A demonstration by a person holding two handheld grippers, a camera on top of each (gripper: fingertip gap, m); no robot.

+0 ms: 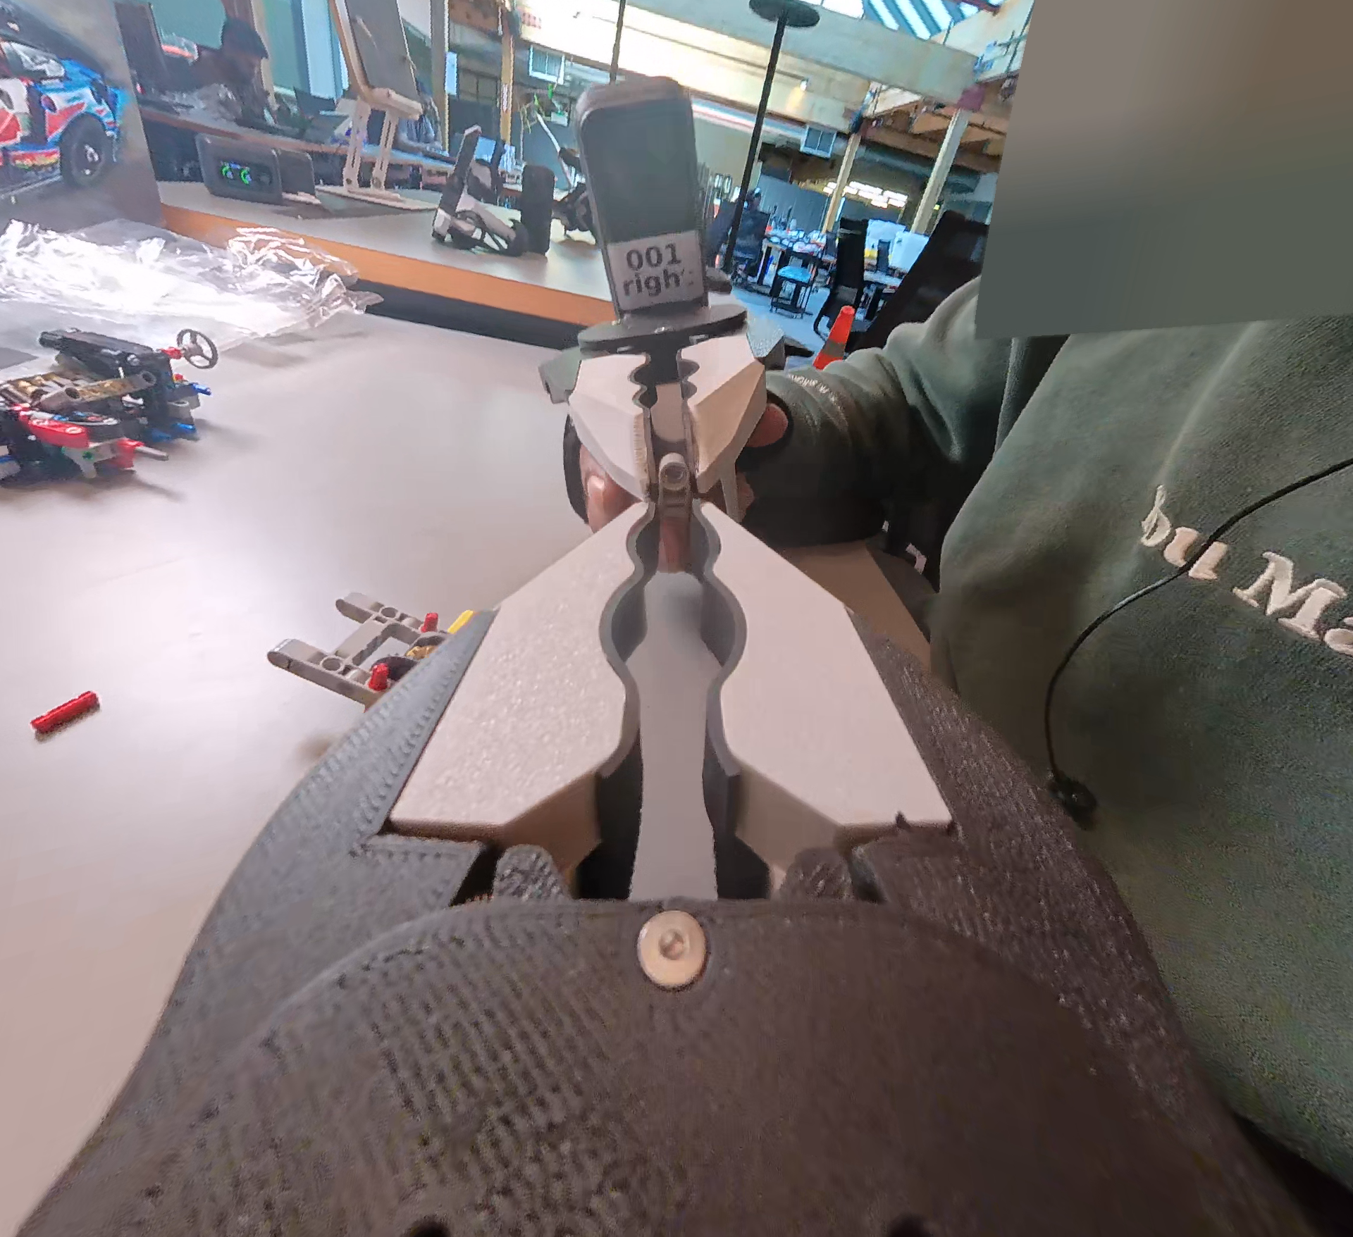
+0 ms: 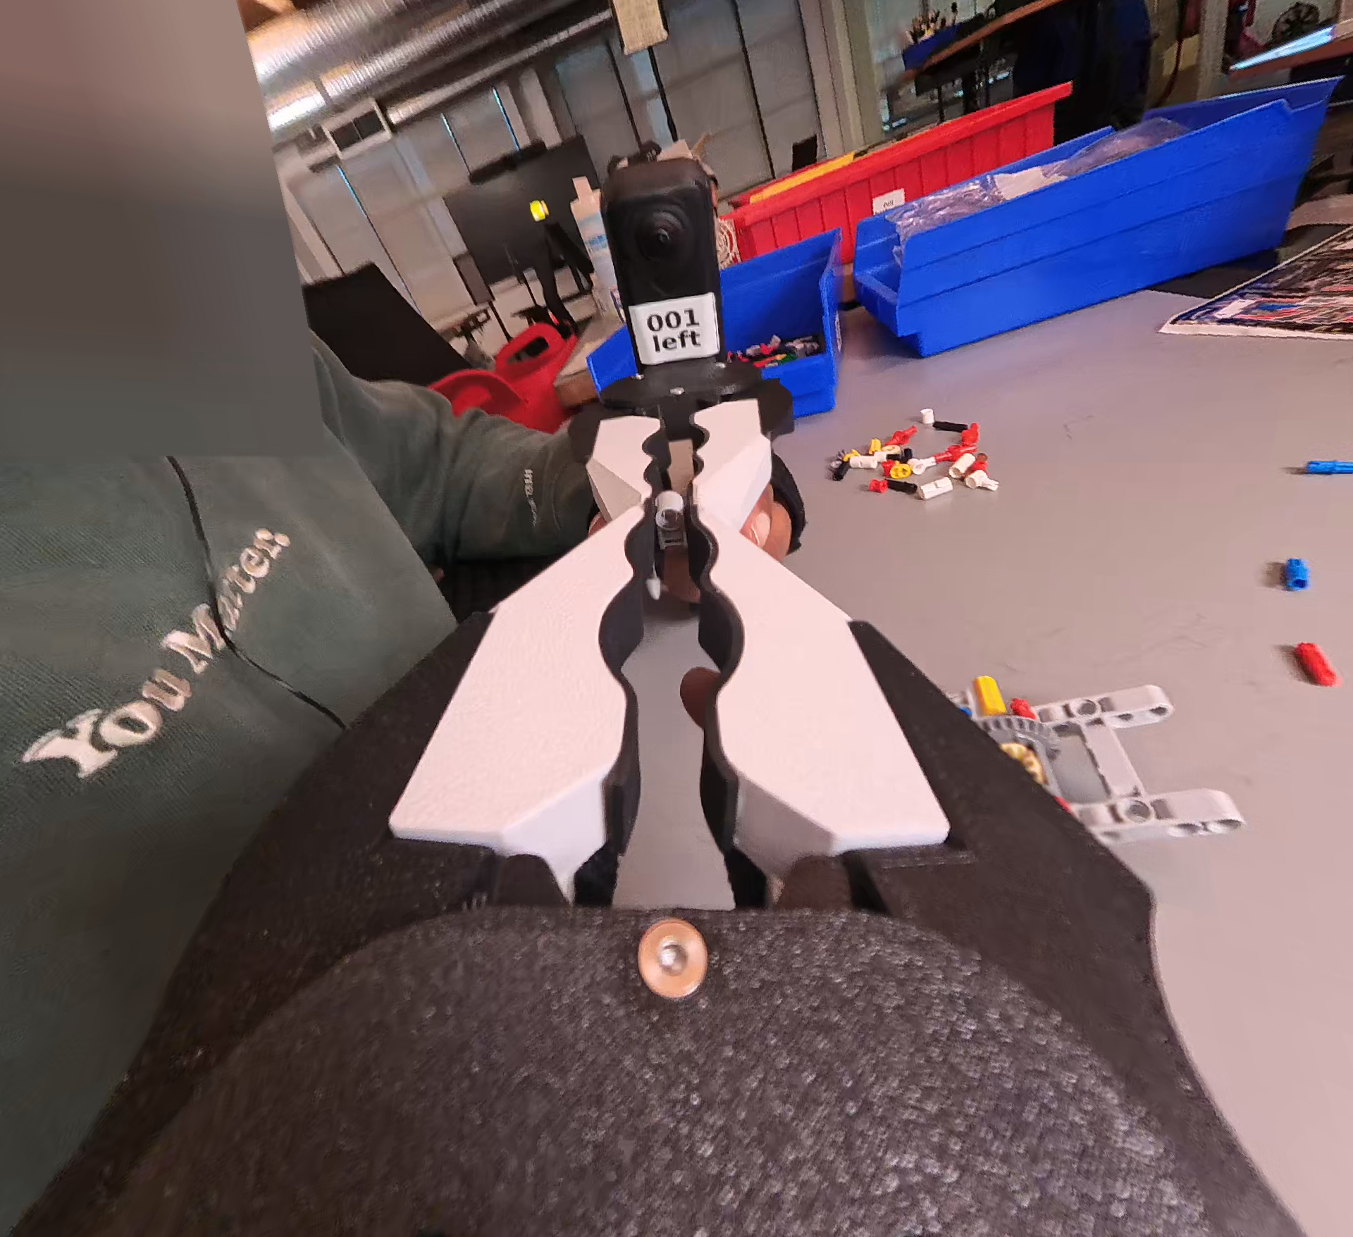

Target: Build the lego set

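Mid-air join step, by the look of it. Left claw (image 1: pixel 670 532) and right claw (image 2: pixel 668 528) tip to tip, centre of both views, well above the bench (image 1: pixel 366 506). Both pinched nearly together on the small grey piece (image 1: pixel 672 479), tips meeting around it; whether one part or two mated, too small to tell.

Next, prob.: press ends home along one axis, keep tips aligned, no twist. Then carry to the grey frame sub-assy (image 2: pixel 1098 763), lower right of right wrist view, just beside the claw body. Part-built chassis (image 1: pixel 102 397) far left of left wrist view, well apart.

Room: open bench between frame and chassis. Green sweatshirt (image 1: pixel 1171 616) close on right side of left wrist view, so little room toward the body. Loose pins (image 2: pixel 915 455) and blue bins (image 2: pixel 1061 250) upper right of right wrist view; red pin (image 1: pixel 64 711) lower left. Bench edges near the claws not visible.
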